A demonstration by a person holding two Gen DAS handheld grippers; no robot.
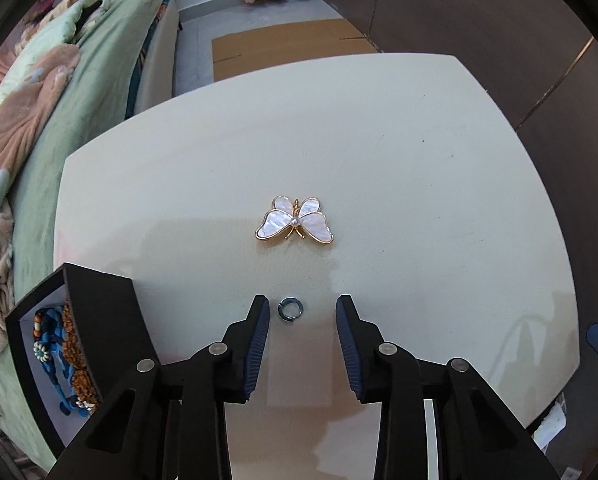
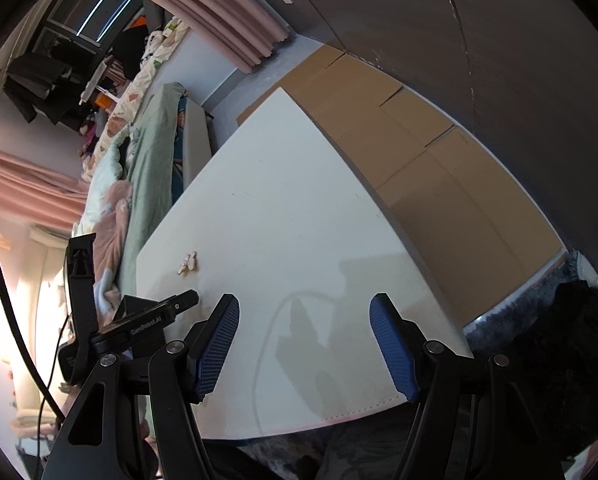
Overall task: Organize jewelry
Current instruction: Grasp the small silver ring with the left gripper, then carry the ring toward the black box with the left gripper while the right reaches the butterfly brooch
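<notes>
A small blue ring lies on the white table, between the tips of my open left gripper, nearer the left finger. A pearl-white butterfly brooch with a gold rim lies further ahead at the table's middle. A black jewelry box stands open at the left and holds blue and orange beaded bracelets. My right gripper is open and empty above the table's near edge. In the right wrist view the brooch is small at the left, and the left gripper's body shows beside it.
A bed with green and pink bedding runs along the table's left side. Flattened cardboard lies on the floor beyond the table, by a dark wall. A dark rug lies at the right.
</notes>
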